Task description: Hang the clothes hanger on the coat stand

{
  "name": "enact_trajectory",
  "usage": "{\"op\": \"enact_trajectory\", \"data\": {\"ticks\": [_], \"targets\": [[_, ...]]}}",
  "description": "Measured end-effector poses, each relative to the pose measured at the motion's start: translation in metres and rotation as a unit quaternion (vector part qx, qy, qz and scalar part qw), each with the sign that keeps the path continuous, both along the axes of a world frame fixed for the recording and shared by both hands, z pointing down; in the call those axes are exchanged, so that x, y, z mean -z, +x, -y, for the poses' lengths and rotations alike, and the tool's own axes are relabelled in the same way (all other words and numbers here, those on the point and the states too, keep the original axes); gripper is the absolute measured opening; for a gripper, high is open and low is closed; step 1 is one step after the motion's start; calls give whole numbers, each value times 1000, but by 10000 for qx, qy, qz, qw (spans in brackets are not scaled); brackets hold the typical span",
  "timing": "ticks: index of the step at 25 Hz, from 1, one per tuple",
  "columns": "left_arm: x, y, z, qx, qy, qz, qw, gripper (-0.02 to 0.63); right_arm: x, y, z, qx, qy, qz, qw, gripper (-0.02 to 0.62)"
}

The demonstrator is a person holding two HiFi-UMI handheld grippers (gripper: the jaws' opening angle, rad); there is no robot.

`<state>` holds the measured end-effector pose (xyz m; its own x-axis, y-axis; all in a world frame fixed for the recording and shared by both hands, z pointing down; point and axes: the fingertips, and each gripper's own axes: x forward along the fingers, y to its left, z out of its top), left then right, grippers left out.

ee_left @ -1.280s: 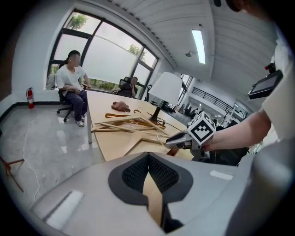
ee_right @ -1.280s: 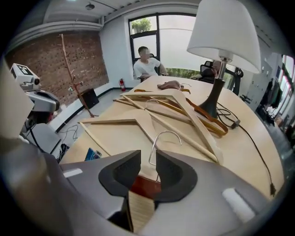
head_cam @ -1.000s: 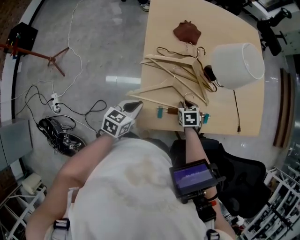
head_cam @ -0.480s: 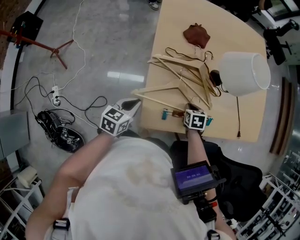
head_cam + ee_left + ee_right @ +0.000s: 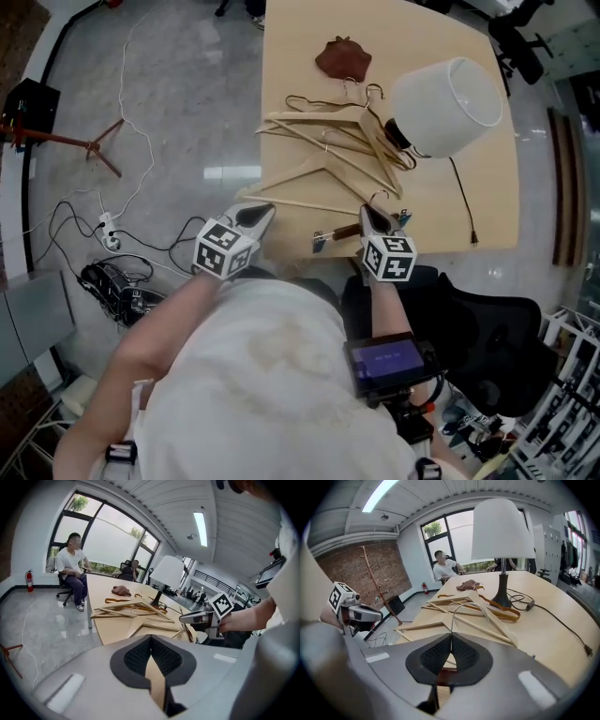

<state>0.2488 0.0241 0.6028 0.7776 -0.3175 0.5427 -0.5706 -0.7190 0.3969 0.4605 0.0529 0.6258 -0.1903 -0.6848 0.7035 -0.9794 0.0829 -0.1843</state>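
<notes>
1. since a second ago the right gripper (image 5: 368, 216) has lifted off the bench (image 5: 483, 202) and its fingers have just been closing. the hanger (image 5: 336, 234), which lay level, now sits tilted at the bench's near edge.
2. the pale wood bench carries a pile of wooden hangers (image 5: 328, 141), a brown pouch (image 5: 342, 58) and a white-shaded lamp (image 5: 445, 103). cables (image 5: 141, 141) trail over the glossy grey floor (image 5: 187, 103). the coat stand (image 5: 370, 576) rises before a brick wall, well apart from the bench, and a person (image 5: 445, 566) sits by the window.
3. each gripper's cube bears black-and-white square markers. print on the forearm screen (image 5: 384, 358) is too small to read.
4. the hanger's wire hook (image 5: 466, 603) is clenched between the right fingers and arches above them, with its dark bar below.
5. the left gripper (image 5: 261, 214) has its fingers pressed together on nothing, beside the bench's edge and apart from the hanger.
</notes>
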Motion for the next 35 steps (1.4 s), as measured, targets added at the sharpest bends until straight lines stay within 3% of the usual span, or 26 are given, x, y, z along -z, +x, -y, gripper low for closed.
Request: {"op": "enact_trajectory", "data": {"ticks": [9, 20, 27, 35], "targets": [[20, 26, -14, -100, 207, 27, 9997, 2, 56, -11, -3, 231, 772, 346, 9962, 17], [47, 3, -9, 568, 508, -20, 9971, 2, 106, -56, 27, 1172, 1415, 646, 9809, 17], [61, -52, 1, 932, 705, -202, 9929, 2, 120, -119, 49, 1630, 1502, 661, 9729, 17], [77, -169, 11, 1582, 926, -452, 9820, 2, 143, -222, 74, 1999, 1635, 545, 9645, 17]]}}
